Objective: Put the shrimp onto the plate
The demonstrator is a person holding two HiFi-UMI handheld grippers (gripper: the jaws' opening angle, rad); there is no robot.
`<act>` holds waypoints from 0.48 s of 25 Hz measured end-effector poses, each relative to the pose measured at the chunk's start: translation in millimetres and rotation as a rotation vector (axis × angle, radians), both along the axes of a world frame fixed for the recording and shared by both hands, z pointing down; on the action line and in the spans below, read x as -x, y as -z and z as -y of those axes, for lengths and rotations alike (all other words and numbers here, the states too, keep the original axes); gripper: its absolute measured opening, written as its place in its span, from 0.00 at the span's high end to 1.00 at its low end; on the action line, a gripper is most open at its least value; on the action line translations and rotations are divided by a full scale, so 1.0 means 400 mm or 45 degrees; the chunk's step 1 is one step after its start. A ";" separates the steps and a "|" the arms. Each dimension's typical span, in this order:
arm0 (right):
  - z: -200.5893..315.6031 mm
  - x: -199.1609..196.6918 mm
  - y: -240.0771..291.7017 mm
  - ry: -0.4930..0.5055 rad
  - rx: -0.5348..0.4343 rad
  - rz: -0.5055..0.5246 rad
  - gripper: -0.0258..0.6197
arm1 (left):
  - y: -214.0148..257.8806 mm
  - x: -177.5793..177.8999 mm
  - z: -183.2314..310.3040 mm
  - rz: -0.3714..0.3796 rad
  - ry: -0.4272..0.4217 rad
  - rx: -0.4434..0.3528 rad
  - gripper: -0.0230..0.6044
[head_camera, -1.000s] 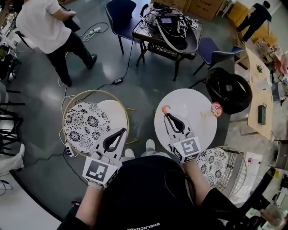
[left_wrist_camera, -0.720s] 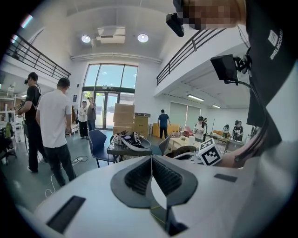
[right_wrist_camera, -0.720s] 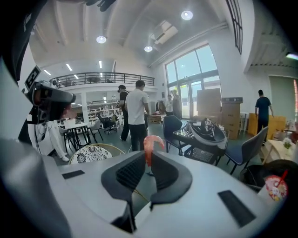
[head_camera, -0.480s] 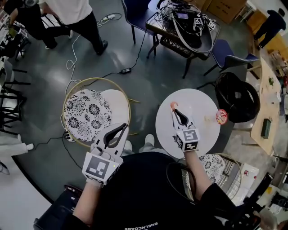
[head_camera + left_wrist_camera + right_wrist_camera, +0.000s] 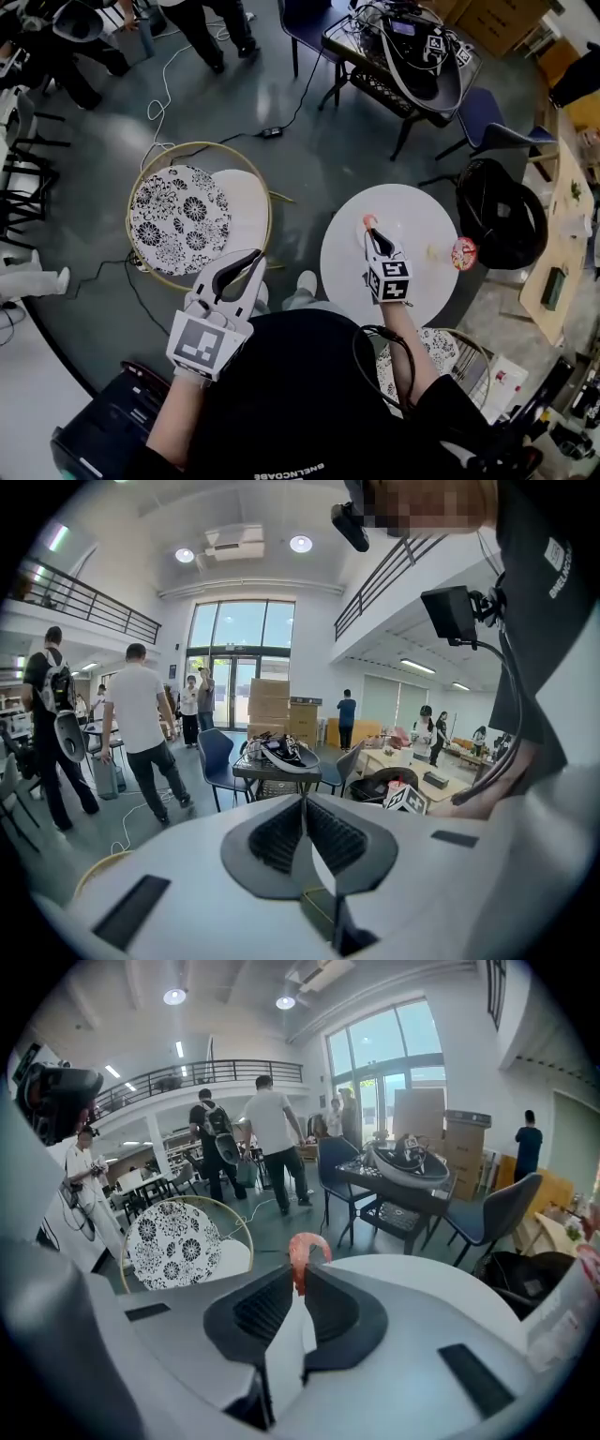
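Observation:
A pink curled shrimp (image 5: pixel 305 1251) sticks up from the tips of my right gripper (image 5: pixel 300 1277), which is shut on it. In the head view the shrimp (image 5: pixel 368 222) and right gripper (image 5: pixel 372 232) are over the far left part of the round white table (image 5: pixel 422 225). The black-and-white floral plate (image 5: pixel 180 220) lies on a gold-rimmed stand to the left, apart from both grippers; it also shows in the right gripper view as the plate (image 5: pixel 173 1244). My left gripper (image 5: pixel 255 257) is held near the plate's right side, shut and empty; its jaws (image 5: pixel 304 803) meet.
A round red-and-white packet (image 5: pixel 463 253) lies on the white table's right edge. A black bag (image 5: pixel 502 220) sits right of it. A table of cables (image 5: pixel 412 56), blue chairs and floor cords (image 5: pixel 169 84) are beyond. People stand at the far left.
The right gripper has kept its hold on the shrimp and now points straighter away from me. The head view has shifted, and the people at the top have walked farther off.

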State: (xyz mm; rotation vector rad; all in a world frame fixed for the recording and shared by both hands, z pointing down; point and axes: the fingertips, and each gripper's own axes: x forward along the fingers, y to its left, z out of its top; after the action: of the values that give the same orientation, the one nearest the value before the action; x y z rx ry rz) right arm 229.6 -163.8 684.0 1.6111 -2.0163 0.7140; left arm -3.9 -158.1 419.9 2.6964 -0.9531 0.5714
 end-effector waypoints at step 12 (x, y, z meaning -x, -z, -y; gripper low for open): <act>-0.030 -0.042 -0.174 0.039 0.216 -0.036 0.89 | -0.016 0.006 -0.011 0.030 0.077 0.023 0.96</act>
State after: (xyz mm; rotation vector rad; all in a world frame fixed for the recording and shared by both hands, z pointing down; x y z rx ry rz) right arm 246.5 -151.6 753.5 1.4821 -1.9017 0.8225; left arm -6.2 -153.5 426.4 2.6404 -1.0266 0.5975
